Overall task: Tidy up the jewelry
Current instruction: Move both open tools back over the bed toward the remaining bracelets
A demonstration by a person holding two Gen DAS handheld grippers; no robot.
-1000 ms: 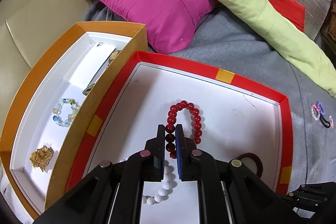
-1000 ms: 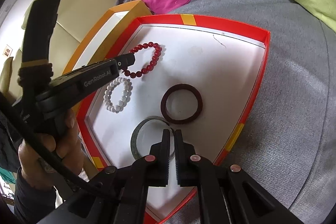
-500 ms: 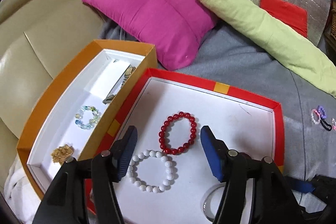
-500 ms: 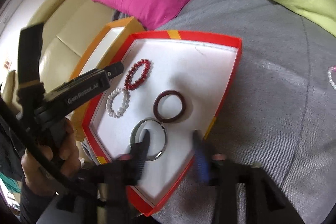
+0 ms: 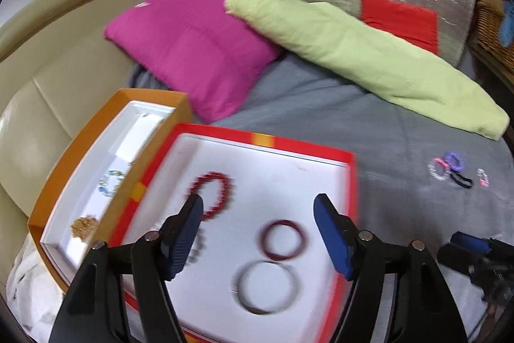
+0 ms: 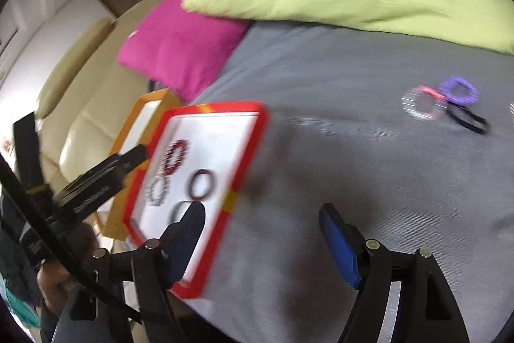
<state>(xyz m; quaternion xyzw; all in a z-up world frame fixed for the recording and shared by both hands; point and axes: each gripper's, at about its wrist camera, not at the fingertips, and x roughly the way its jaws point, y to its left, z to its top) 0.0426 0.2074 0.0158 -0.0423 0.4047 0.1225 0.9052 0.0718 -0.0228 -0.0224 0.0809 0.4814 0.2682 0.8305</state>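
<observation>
My left gripper (image 5: 258,204) hangs above the red box (image 5: 308,151), its jaws opening with nothing between them. In the box lie a red bead bracelet (image 5: 213,192), a dark red bangle (image 5: 282,240), a clear bangle (image 5: 265,286) and a white bead bracelet (image 5: 197,246), half hidden behind the left finger. My right gripper (image 6: 260,211), jaws also opening and empty, is over the grey blanket (image 6: 321,150) just right of the red box (image 6: 253,130). Loose pieces lie far right on the blanket: a pink-white bracelet (image 6: 422,105), a purple one (image 6: 459,90), a black band (image 6: 469,118).
An orange box (image 5: 151,94) beside the red one holds a crystal bracelet (image 5: 110,182) and a gold piece (image 5: 83,225). A magenta pillow (image 5: 192,47) and a green bolster (image 5: 353,53) lie behind. A beige sofa (image 5: 48,85) is to the left.
Both grippers went from shut to wide open and drew back and up from the red box. The red bead bracelet and the clear bangle were let go and lie in the box. The right gripper swung right over the blanket.
</observation>
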